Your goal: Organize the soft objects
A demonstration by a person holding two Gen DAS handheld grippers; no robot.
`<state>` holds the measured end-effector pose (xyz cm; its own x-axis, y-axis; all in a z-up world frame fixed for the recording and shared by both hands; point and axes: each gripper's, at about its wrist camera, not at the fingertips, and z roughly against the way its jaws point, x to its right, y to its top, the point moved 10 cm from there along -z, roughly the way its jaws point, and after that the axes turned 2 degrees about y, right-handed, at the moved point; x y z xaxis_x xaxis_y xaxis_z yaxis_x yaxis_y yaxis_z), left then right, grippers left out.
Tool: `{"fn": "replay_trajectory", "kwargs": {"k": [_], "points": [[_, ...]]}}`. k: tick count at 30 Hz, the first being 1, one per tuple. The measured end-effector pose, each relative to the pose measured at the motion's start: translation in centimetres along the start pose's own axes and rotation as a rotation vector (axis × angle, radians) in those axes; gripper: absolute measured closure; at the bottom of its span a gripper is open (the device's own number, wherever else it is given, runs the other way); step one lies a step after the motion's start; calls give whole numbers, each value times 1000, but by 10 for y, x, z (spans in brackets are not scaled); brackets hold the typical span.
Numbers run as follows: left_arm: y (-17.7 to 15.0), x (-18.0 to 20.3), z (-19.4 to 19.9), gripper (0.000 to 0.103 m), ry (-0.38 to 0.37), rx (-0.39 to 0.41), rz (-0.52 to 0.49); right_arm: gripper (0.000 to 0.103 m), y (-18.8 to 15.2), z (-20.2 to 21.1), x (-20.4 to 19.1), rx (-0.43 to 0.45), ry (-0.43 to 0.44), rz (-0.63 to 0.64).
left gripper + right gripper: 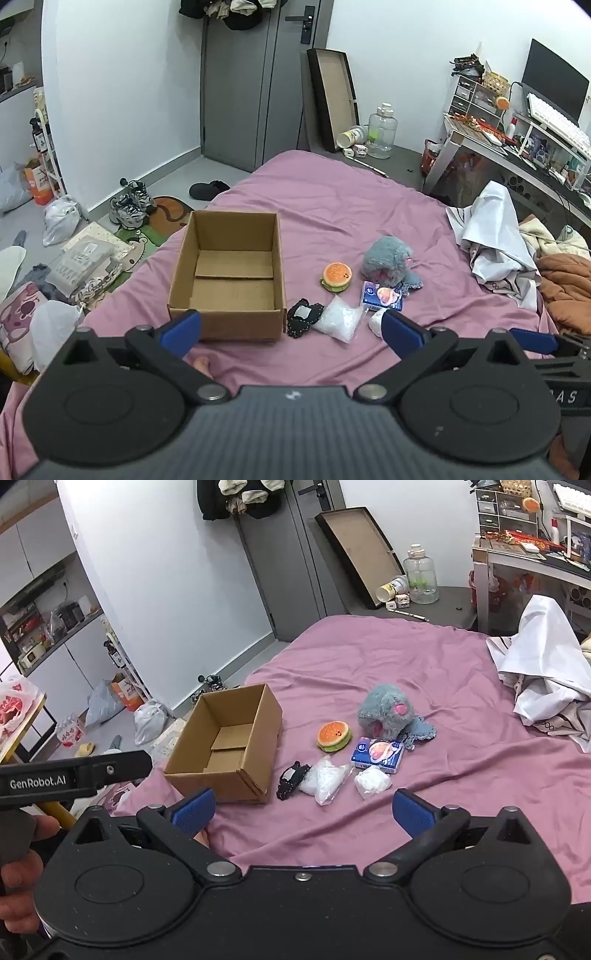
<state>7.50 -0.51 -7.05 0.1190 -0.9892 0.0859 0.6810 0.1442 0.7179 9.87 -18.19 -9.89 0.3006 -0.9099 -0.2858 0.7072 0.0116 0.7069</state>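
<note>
An empty cardboard box (229,273) (229,738) stands open on the pink bedsheet (332,206). To its right lie a burger toy (336,277) (333,736), a grey plush (388,260) (386,712), a blue tissue pack (382,295) (376,755), a black pouch (303,317) (291,779), a clear plastic bag (340,321) (327,779) and a white wad (371,782). My left gripper (291,328) is open and empty, near the box's front. My right gripper (303,808) is open and empty, short of the items.
White and orange clothes (498,236) are piled at the bed's right. A desk (517,147) stands behind them. Shoes (131,203), bags and packages litter the floor at the left. A bottle (382,129) and a tray lean by the door.
</note>
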Motion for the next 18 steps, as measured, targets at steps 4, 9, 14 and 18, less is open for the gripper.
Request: {"fn": "replay_trajectory", "kwargs": {"k": [4, 9, 14, 18], "points": [[1, -1, 0, 0, 1, -5, -2, 0, -4, -8, 3, -32, -17, -8], [0, -1, -1, 0, 7, -6, 2, 0, -6, -7, 2, -16, -6, -3], [-3, -4, -5, 0, 13, -13, -2, 0, -2, -5, 2, -12, -14, -1], [-5, -6, -7, 0, 19, -18, -3, 0, -4, -6, 7, 1, -16, -11]]}}
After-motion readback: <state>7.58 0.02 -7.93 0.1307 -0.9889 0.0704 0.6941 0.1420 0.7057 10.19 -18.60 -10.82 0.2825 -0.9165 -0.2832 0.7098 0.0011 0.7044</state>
